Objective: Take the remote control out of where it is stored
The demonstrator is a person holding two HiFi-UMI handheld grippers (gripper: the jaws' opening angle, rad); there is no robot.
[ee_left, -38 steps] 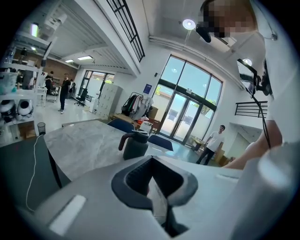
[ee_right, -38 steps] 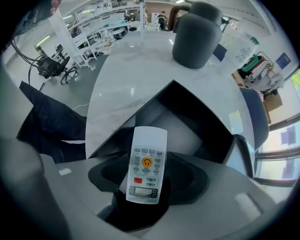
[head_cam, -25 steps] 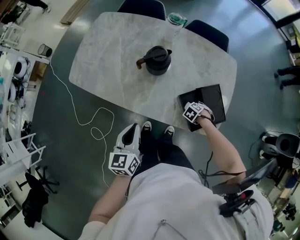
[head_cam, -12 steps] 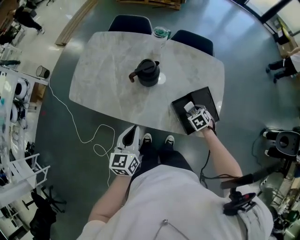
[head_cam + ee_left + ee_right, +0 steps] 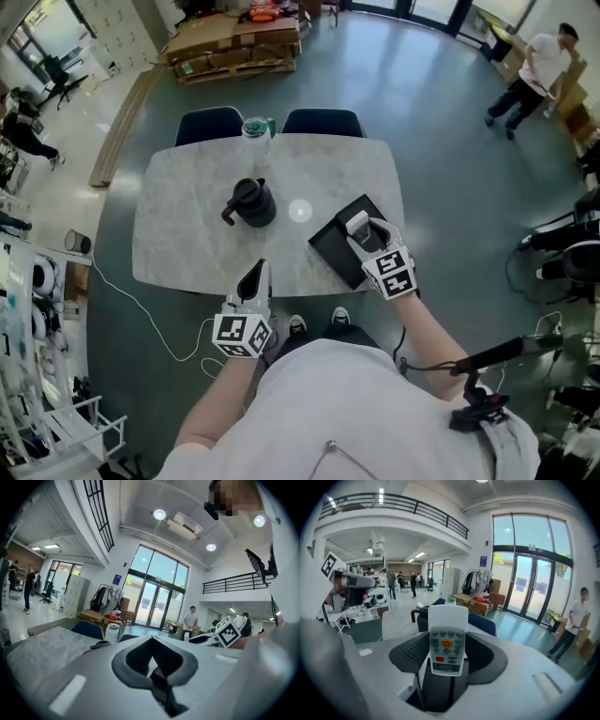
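The white remote control with an orange button stands upright between the jaws of my right gripper, which is shut on it. From the head view the right gripper holds the remote just above the open black case at the table's right front. My left gripper hovers at the table's front edge, its jaws shut with nothing in them. In its own view the left gripper looks out level over the tabletop.
A black lidded jug stands mid-table on the marble table, and a clear cup with a green lid at its far edge. Two dark chairs sit behind. A white cable trails on the floor at left.
The right gripper has risen from the black case with the remote in its jaws. The left gripper has moved forward up to the table's front edge. The head view has swung further out.
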